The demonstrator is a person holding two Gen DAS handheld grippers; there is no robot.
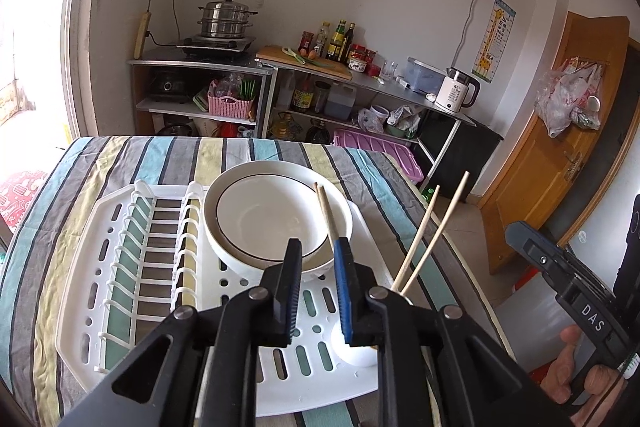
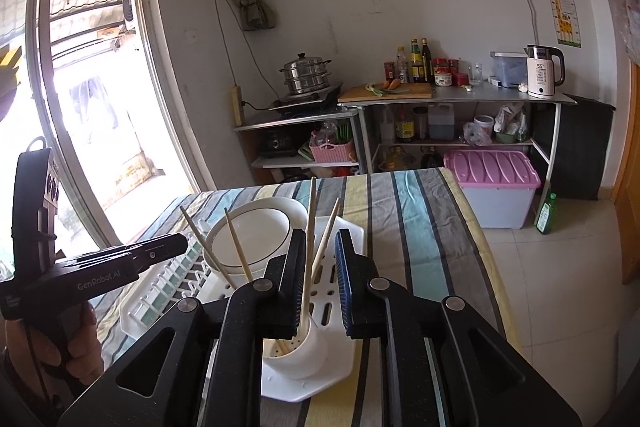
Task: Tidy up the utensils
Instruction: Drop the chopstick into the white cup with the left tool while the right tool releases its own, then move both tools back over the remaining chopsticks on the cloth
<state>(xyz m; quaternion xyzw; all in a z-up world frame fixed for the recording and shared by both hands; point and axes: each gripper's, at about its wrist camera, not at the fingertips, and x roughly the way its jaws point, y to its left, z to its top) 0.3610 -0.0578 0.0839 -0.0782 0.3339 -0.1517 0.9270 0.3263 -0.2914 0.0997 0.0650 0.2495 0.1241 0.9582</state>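
A white dish rack [image 1: 120,247] lies on the striped table and also shows in the right wrist view [image 2: 340,355]. A white bowl with a dark rim line [image 1: 272,215] sits in it. A white utensil cup [image 2: 294,351] stands at the rack's corner with several wooden chopsticks [image 2: 308,247] upright in it. In the left wrist view two chopsticks [image 1: 424,239] lean out to the right, another pair [image 1: 326,211] rises by the bowl, and the cup [image 1: 356,347] is partly hidden. My left gripper [image 1: 316,291] is open above the rack. My right gripper [image 2: 318,283] is open around the chopsticks, not gripping them.
The striped tablecloth [image 1: 168,155] covers the table, whose right edge drops to a tiled floor. Behind stand steel shelves with a steamer pot [image 2: 306,73], bottles, a white kettle [image 2: 542,71] and a pink-lidded bin [image 2: 492,171]. A wooden door [image 1: 560,131] is at the right.
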